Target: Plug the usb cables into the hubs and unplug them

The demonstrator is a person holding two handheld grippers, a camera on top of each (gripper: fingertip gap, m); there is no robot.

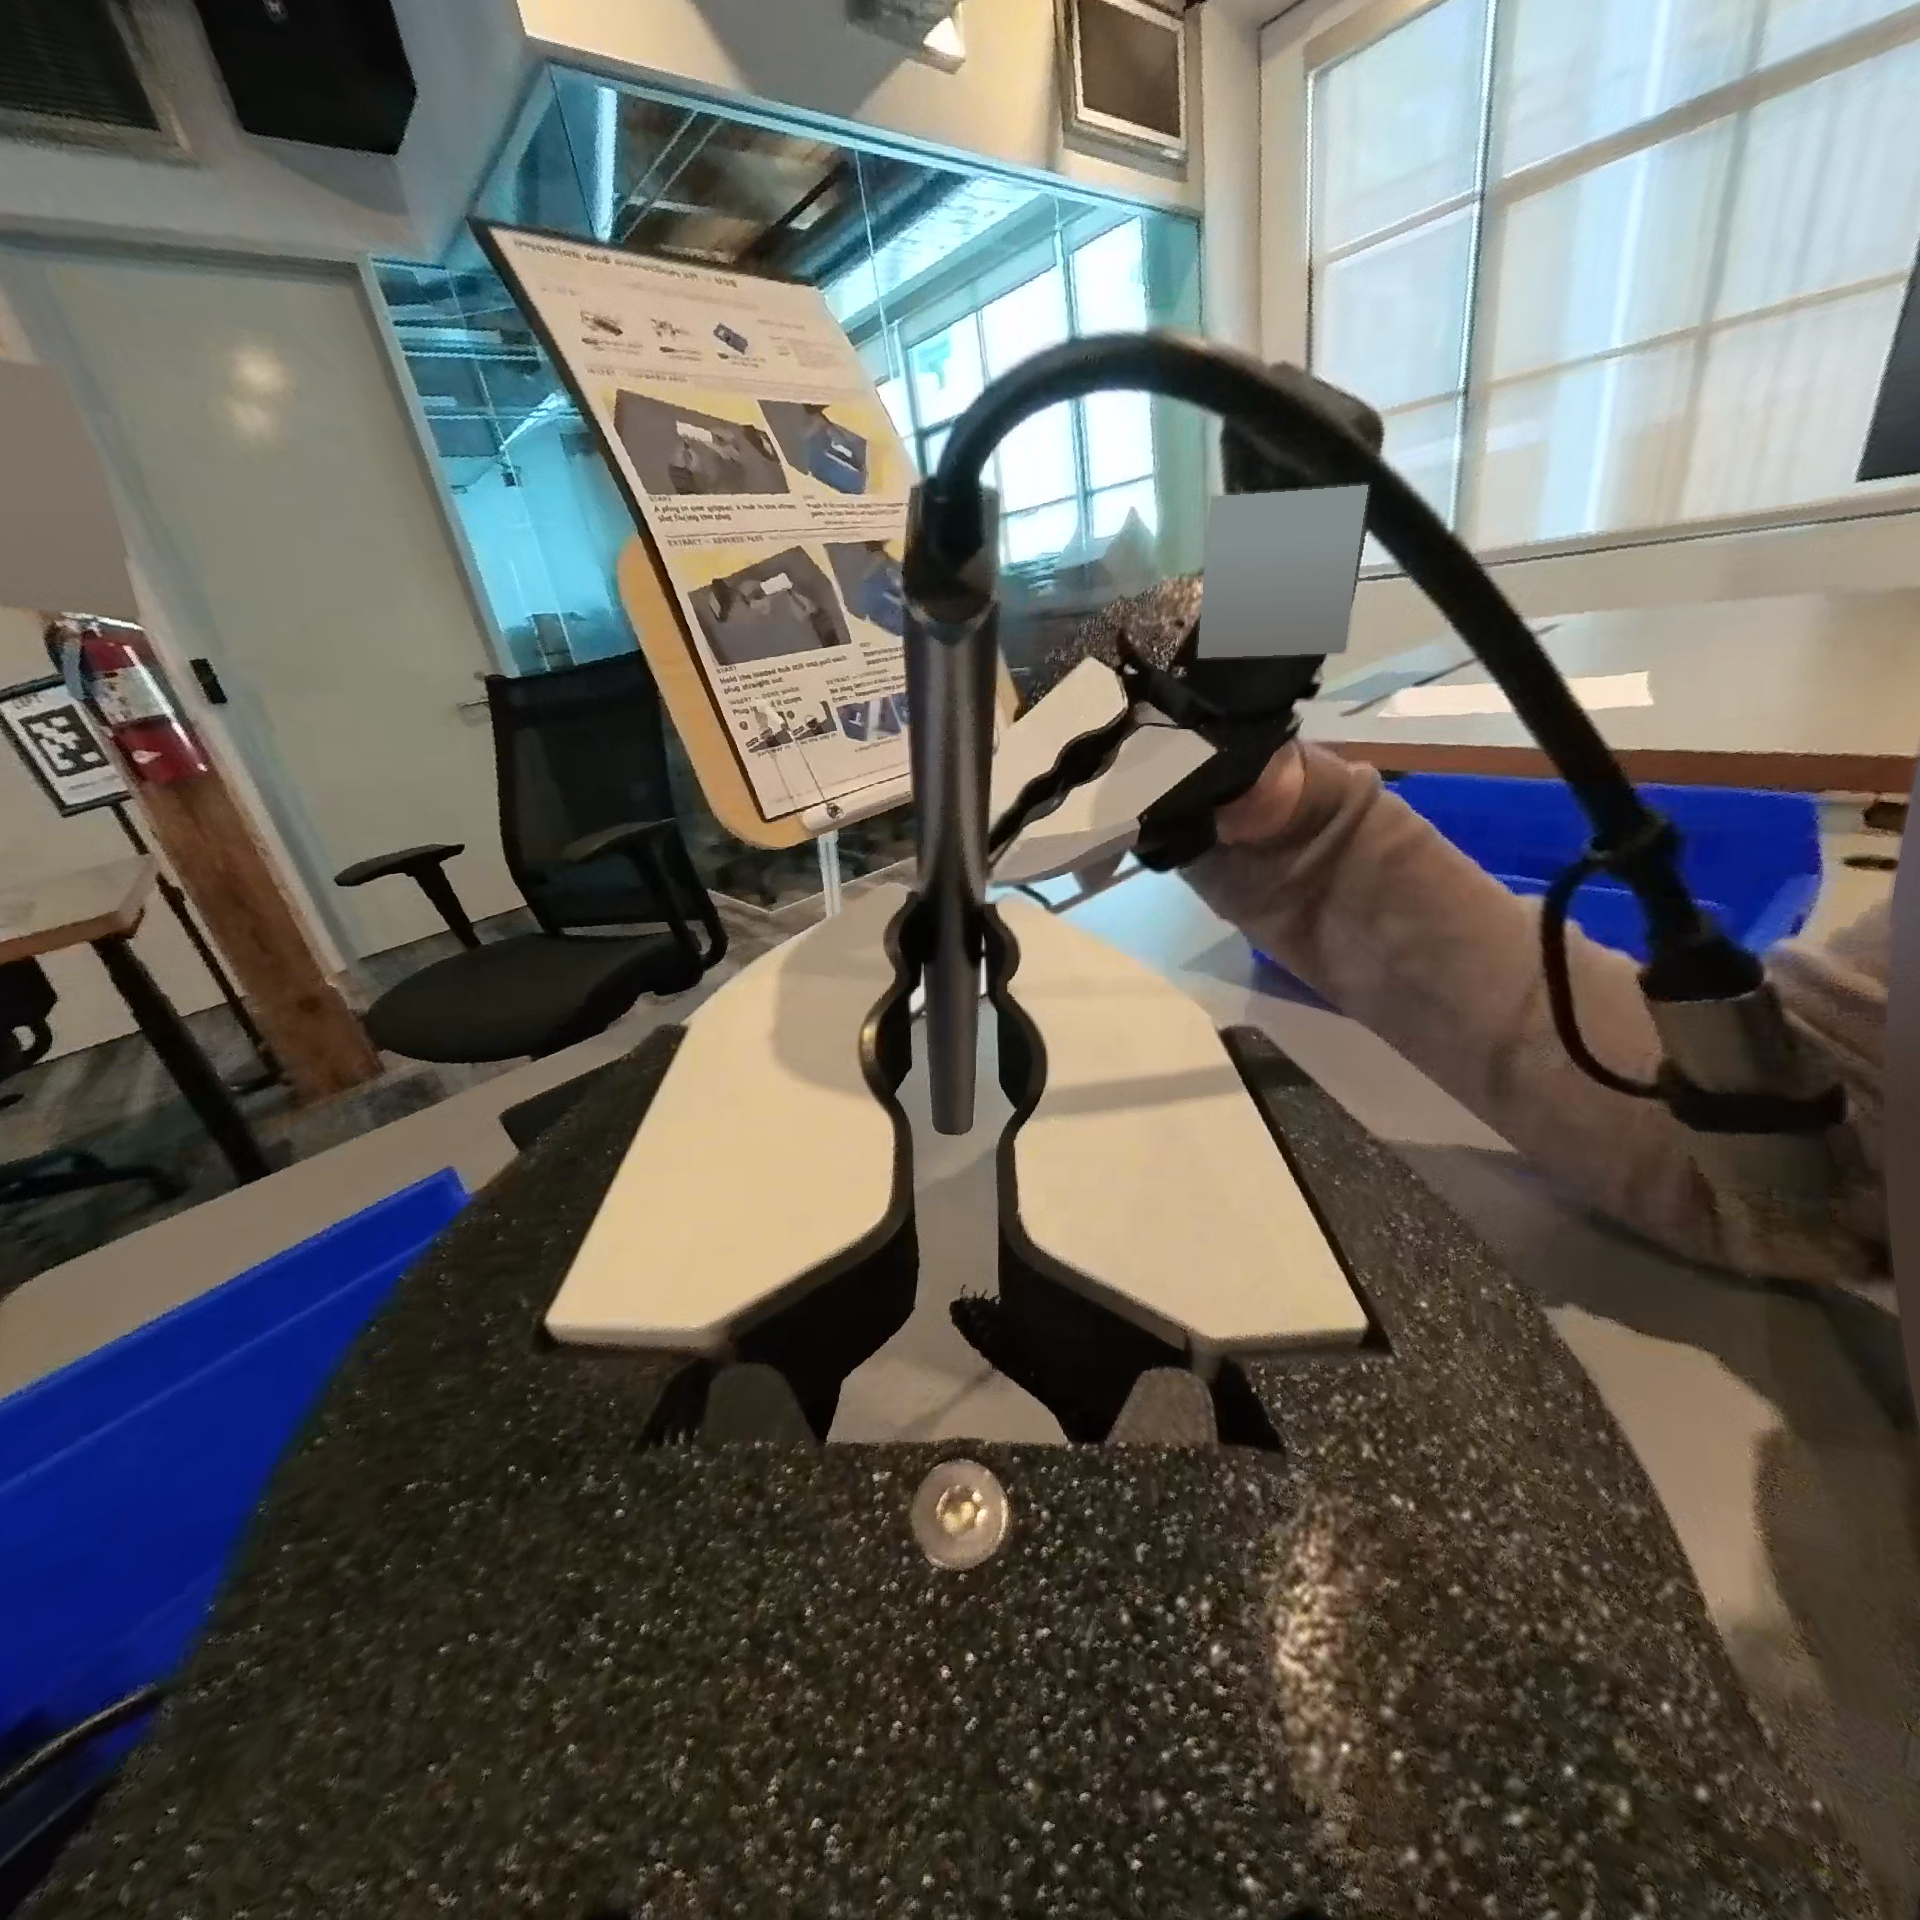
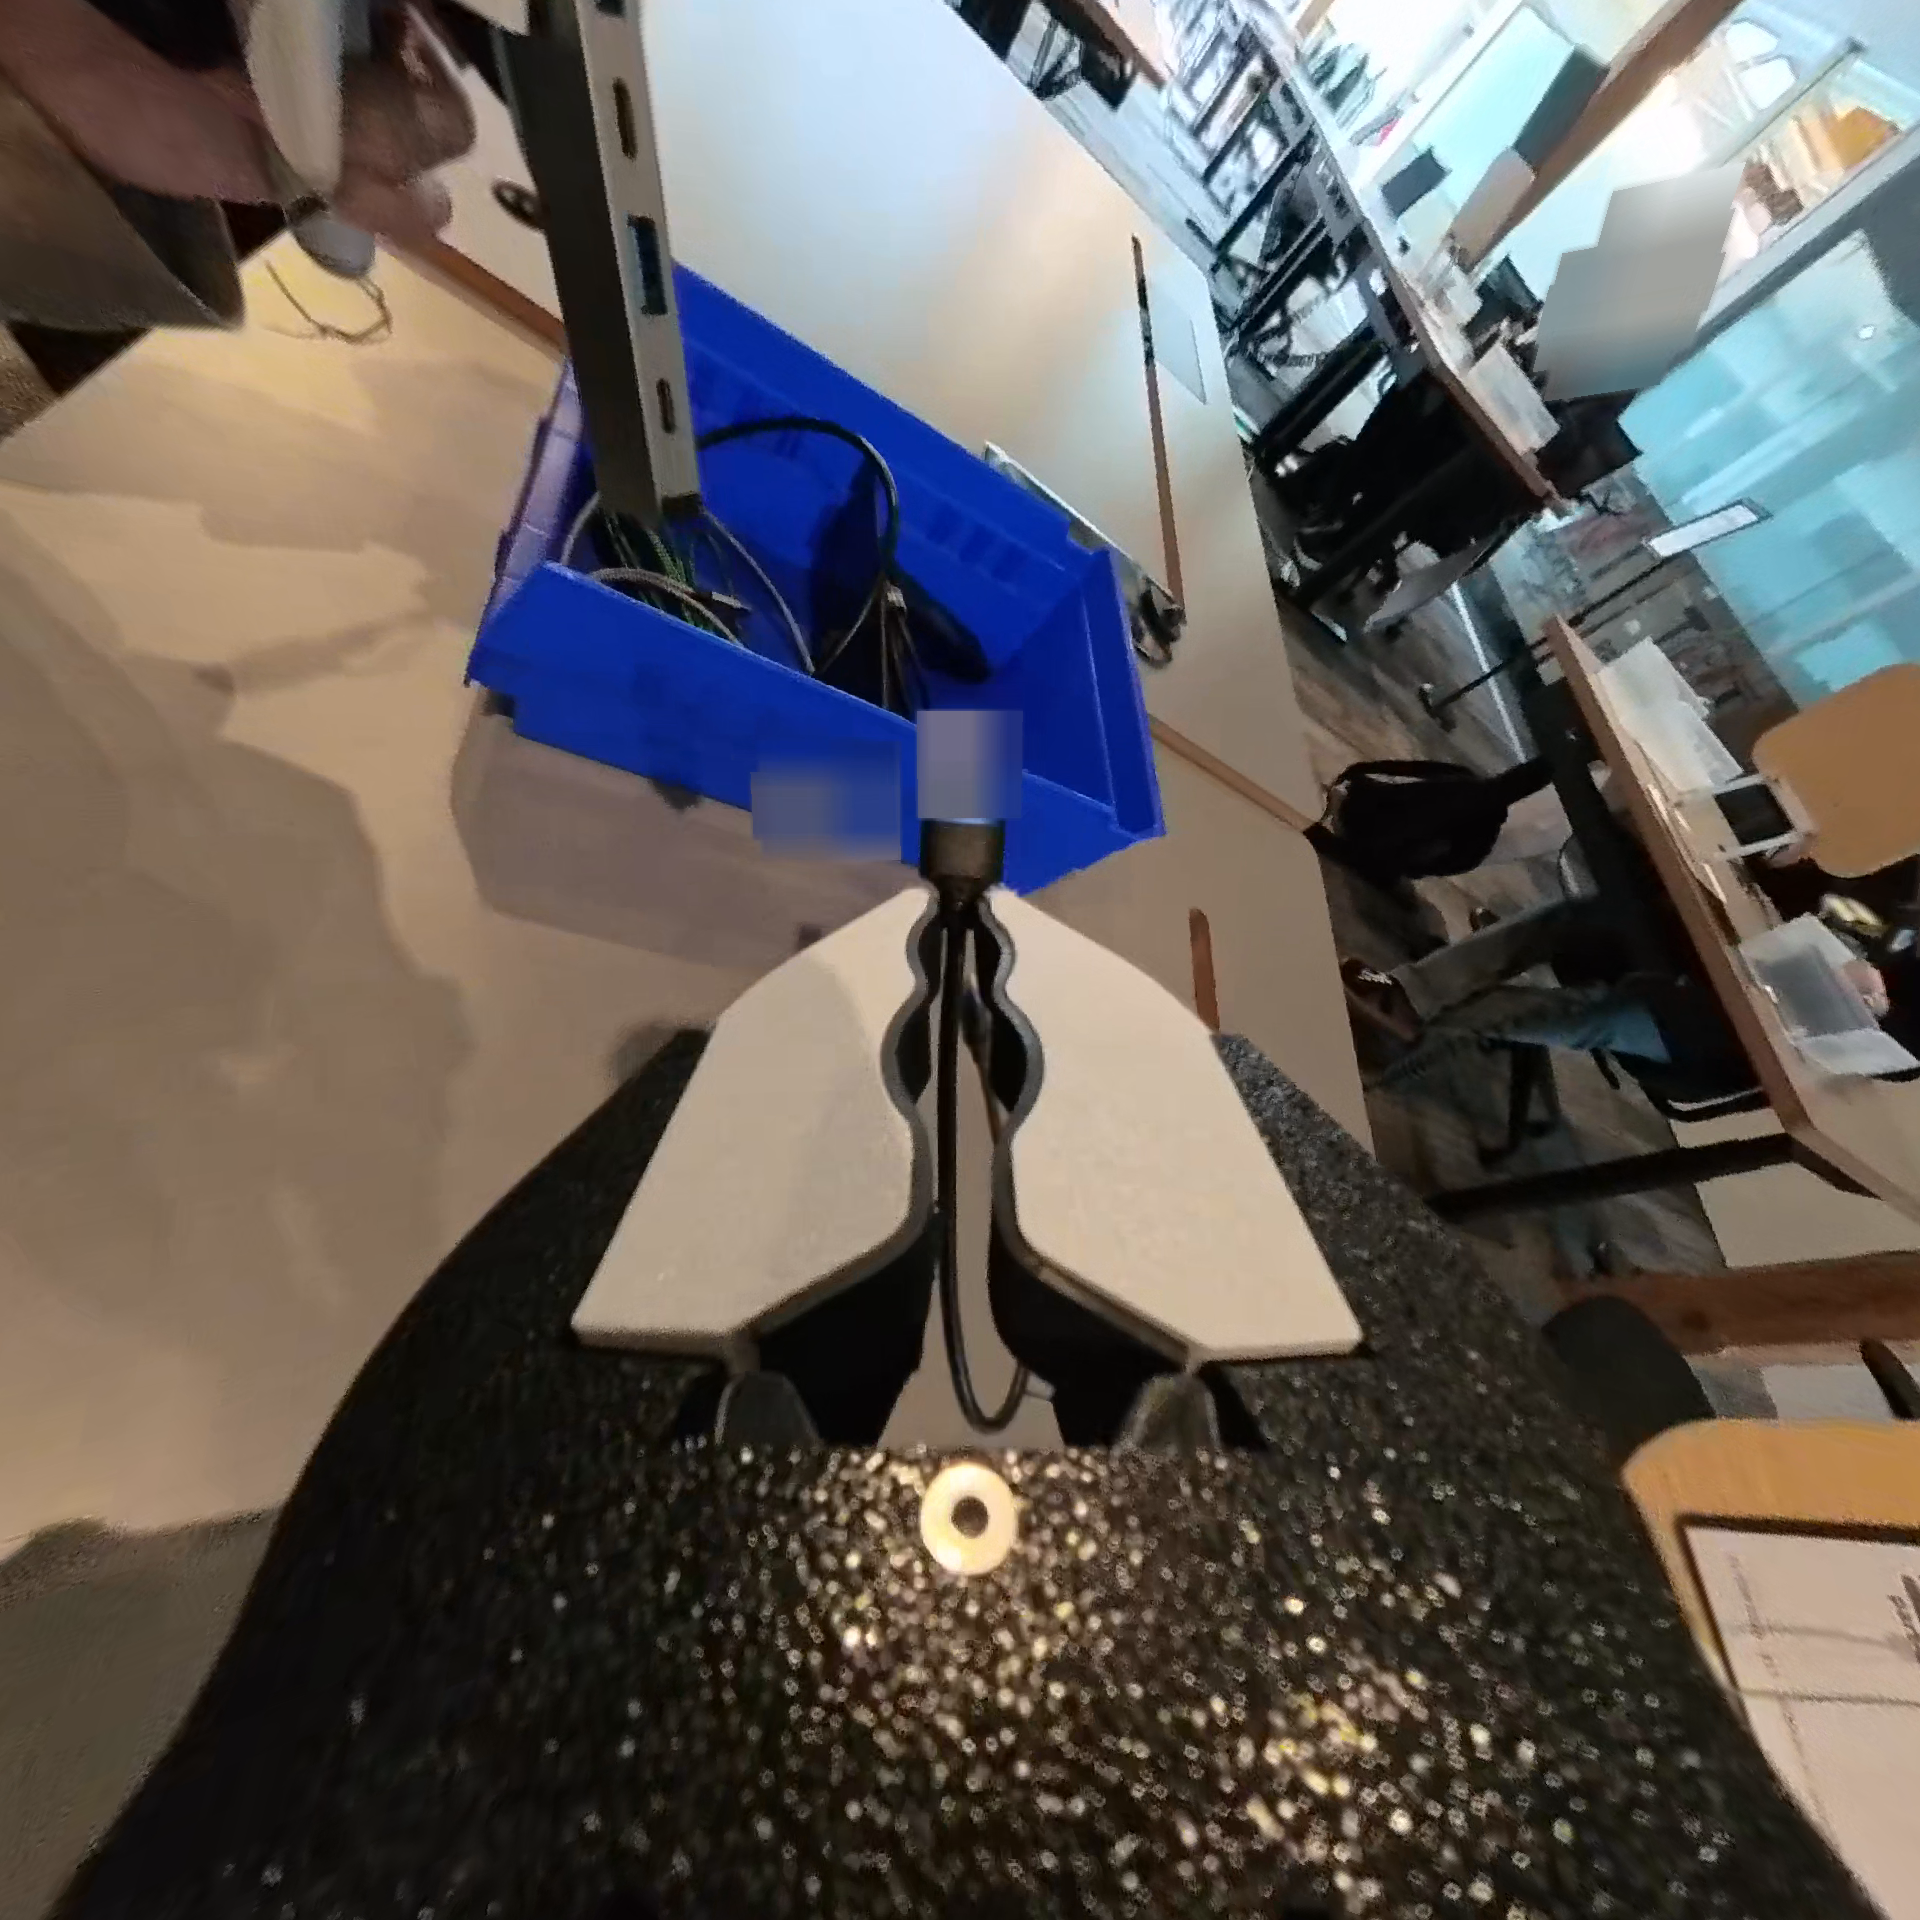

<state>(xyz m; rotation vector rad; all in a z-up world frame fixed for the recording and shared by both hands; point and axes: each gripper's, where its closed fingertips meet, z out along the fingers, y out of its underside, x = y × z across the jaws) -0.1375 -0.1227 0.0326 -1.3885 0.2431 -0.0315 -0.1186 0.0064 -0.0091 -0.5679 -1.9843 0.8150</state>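
Left wrist view shows your left gripper point(image 1: 948, 940) clamped on a slim grey hub point(image 1: 951, 831) held upright, its black cable point(image 1: 1455, 540) arching right. Only the right wrist view shows the hub's point(image 2: 613, 239) ports and the blue bin point(image 2: 790, 665) of cables; there your right gripper point(image 2: 961, 925) pinches a black plug point(image 2: 963, 844).

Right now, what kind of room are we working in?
Probably an office or lab workspace: black office chairs by a glass partition, an instruction board on a stand, and rows of desks beyond the blue bin.
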